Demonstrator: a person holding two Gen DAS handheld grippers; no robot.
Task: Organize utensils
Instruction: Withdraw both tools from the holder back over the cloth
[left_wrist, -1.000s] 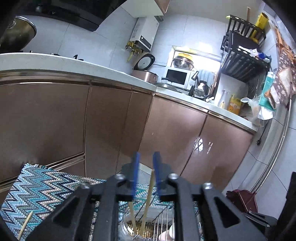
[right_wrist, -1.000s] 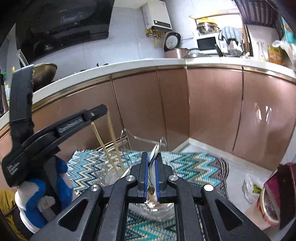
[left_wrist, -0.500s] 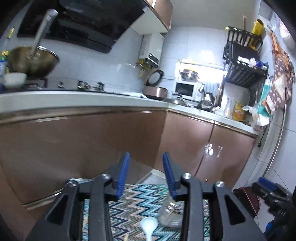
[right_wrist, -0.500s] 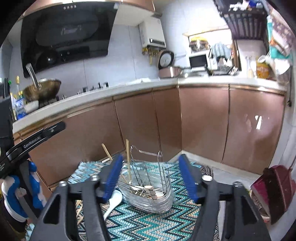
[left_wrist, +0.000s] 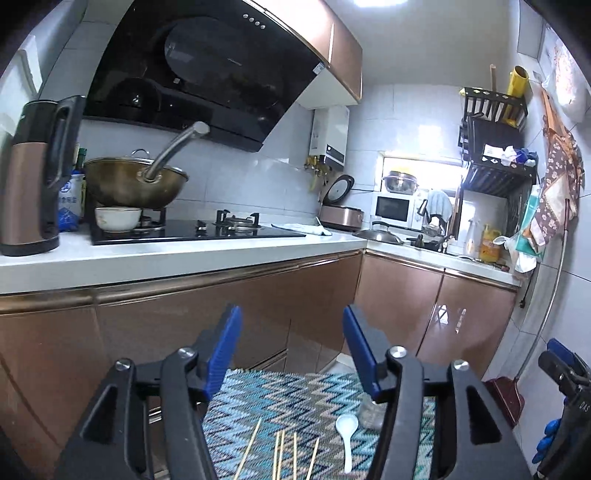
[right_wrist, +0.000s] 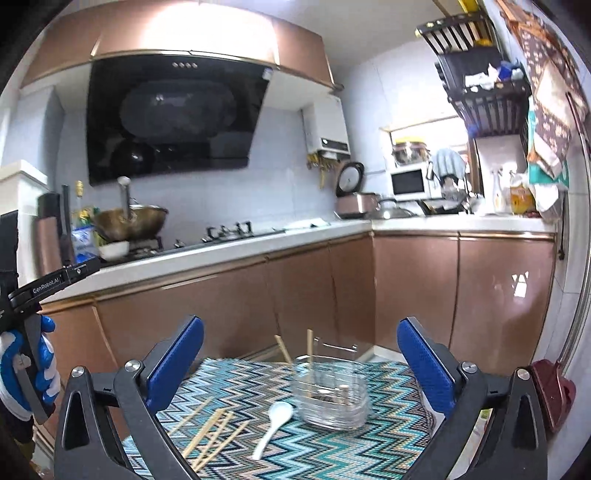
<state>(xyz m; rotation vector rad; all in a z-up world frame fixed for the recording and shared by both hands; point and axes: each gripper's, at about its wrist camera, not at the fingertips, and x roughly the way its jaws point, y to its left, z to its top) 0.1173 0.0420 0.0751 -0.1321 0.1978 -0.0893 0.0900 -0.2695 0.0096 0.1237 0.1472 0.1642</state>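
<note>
A wire-and-clear utensil holder (right_wrist: 330, 393) stands on a zigzag-patterned mat (right_wrist: 332, 446), with two wooden chopsticks (right_wrist: 309, 345) and spoons inside. A white spoon (right_wrist: 275, 421) lies on the mat left of it, also in the left wrist view (left_wrist: 346, 435). Several loose chopsticks (right_wrist: 210, 437) lie further left, also in the left wrist view (left_wrist: 282, 452). My right gripper (right_wrist: 301, 369) is wide open and empty, raised above the mat. My left gripper (left_wrist: 291, 350) is open and empty, raised above the chopsticks.
Copper-fronted kitchen cabinets (right_wrist: 406, 288) under a white counter (right_wrist: 221, 254) run behind the mat. A wok (left_wrist: 136, 184) sits on the stove, a kettle (left_wrist: 33, 177) at far left. A dark red dustpan (right_wrist: 552, 391) stands at the right wall.
Both grippers opened and pulled back upward from the holder. The right one let go of a spoon into the holder; the left released chopsticks there. Both views now sit higher.
</note>
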